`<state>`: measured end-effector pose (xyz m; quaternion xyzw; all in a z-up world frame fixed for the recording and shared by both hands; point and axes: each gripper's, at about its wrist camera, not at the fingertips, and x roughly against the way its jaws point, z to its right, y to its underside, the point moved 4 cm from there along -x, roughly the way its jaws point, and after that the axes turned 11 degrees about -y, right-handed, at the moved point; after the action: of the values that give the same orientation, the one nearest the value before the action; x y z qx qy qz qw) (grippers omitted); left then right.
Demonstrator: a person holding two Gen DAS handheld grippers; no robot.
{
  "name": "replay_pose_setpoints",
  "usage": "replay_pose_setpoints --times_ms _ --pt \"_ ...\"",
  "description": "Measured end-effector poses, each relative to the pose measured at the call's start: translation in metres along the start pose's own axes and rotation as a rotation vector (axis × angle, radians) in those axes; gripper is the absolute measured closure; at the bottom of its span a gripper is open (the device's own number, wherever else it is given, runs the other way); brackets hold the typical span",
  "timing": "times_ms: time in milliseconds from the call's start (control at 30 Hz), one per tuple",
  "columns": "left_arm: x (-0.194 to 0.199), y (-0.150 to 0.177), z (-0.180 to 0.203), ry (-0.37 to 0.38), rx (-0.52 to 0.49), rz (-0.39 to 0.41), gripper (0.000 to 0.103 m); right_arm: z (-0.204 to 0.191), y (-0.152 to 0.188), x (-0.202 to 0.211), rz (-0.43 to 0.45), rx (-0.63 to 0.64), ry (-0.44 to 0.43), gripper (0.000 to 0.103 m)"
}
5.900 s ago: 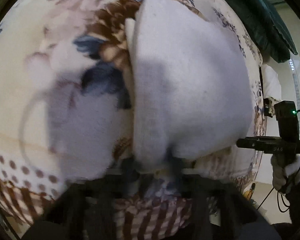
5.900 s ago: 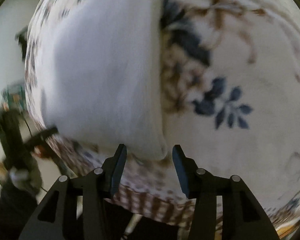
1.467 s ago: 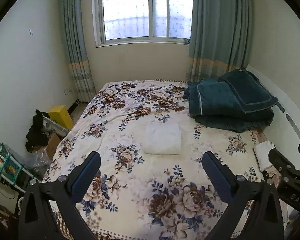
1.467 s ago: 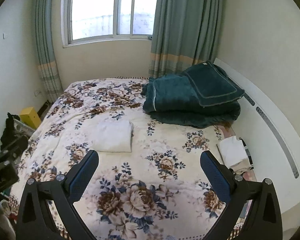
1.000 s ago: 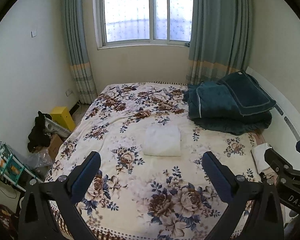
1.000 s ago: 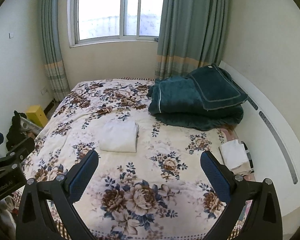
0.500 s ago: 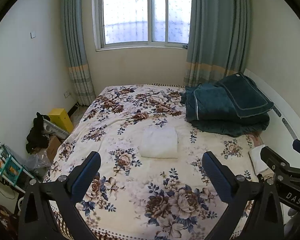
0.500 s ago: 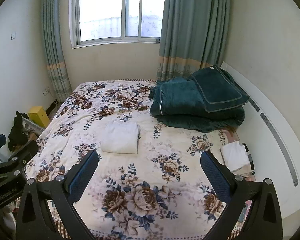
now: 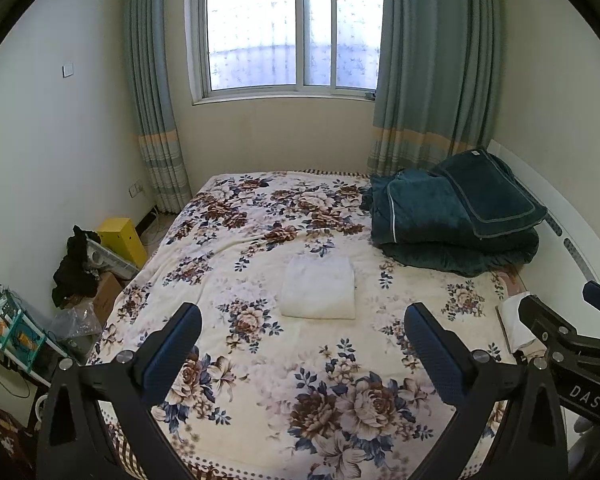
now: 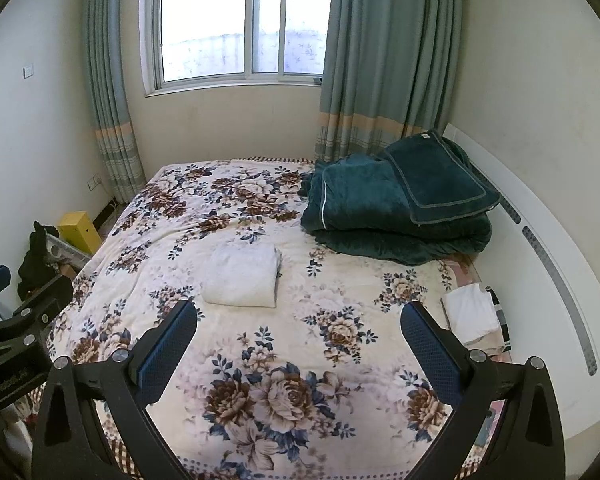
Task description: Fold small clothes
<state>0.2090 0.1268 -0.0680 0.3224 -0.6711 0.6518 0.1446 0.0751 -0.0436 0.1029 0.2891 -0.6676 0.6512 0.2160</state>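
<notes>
Nearest in the left wrist view, the left gripper [image 9: 302, 324] is spread wide, its two blue-padded fingers [image 9: 172, 350] far apart and holding nothing. It hangs over the near end of the bed [image 9: 260, 408], above the flowered cover. At the right edge of that view the right gripper [image 9: 560, 344] shows from the side, beside the left one. In its own view the right gripper [image 10: 298, 322] is likewise spread wide and empty, its fingers [image 10: 428, 346] over the foot of the bed, and the left gripper's body pokes in at the left edge.

Farther along, near the middle of the bed, lies the cloth [image 9: 319, 287], white and folded into a neat rectangle, flat on the cover. It is well apart from both grippers; in the right wrist view the cloth [image 10: 242, 274] sits left of centre, beyond the left finger.

At the right side of the bed, by the wall, a small white pile [image 10: 470, 312] rests on other fabric. Beyond the cloth, toward the far right corner, a dark green quilt [image 9: 452, 220] is stacked in thick folds. On the floor left of the bed stand a yellow box [image 9: 122, 238] and dark clothes [image 9: 74, 268] heaped over boxes. Farthest off, the window [image 9: 292, 32] fills the end wall between grey-green curtains [image 9: 436, 68]
</notes>
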Motion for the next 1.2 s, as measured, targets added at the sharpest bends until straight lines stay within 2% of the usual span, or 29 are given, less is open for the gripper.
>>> replay_pose_setpoints --times_ms 700,1200 --pt "0.006 -0.013 0.002 -0.017 0.011 0.009 0.0 0.003 -0.003 -0.001 0.004 0.006 -0.001 0.0" --pt "0.015 -0.006 0.002 -0.024 0.02 0.015 0.0 0.002 -0.002 -0.002 0.005 0.003 -0.002 0.0"
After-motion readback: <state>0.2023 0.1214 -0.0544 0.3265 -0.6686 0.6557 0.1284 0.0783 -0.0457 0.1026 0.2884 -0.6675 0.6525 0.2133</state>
